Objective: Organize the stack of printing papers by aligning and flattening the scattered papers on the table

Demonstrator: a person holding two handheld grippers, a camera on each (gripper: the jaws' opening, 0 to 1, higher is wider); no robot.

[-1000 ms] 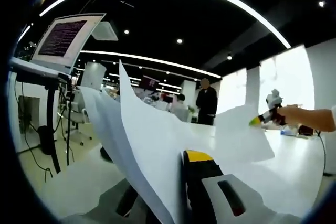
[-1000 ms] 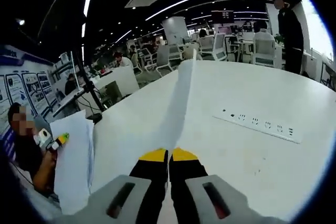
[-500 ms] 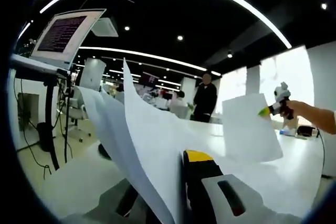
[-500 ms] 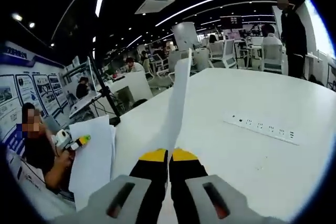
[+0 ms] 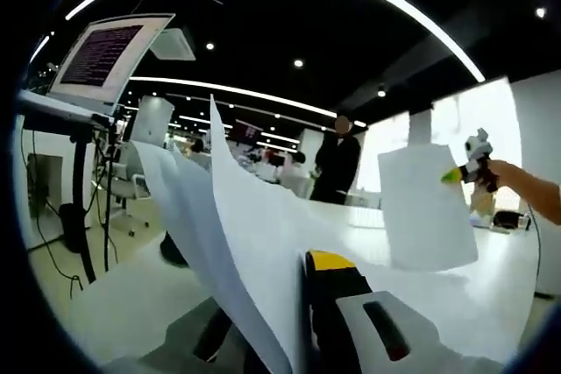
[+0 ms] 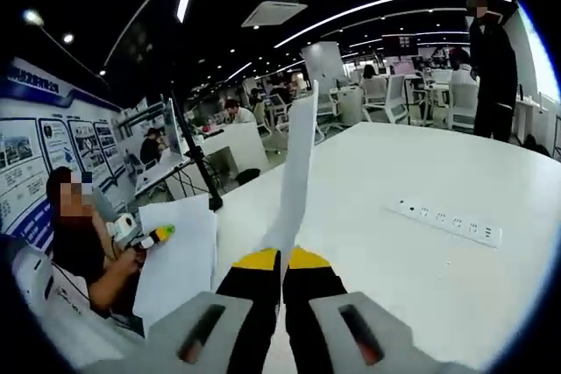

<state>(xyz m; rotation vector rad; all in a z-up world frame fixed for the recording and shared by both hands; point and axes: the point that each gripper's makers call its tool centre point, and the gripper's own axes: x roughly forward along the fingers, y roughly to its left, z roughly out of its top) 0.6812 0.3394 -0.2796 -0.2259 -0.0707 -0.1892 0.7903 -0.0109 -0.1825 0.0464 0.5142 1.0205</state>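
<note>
Right gripper point(image 6: 281, 258) has its yellow-tipped jaws pinched tight on a single sheet point(image 6: 295, 172), which stands up edge-on above the white table point(image 6: 412, 251). Left gripper point(image 5: 294, 304) clamps a fanned bunch of papers point(image 5: 237, 234) between its jaws, lifted off the table too. Off beyond, a power strip point(image 6: 447, 221) lies flat; a person in black point(image 6: 493, 63) stands at the far edge.

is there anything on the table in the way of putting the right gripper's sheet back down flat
Nothing visible blocks it. The right gripper holds its sheet above the bare white table; the power strip lies off to one side.
</note>
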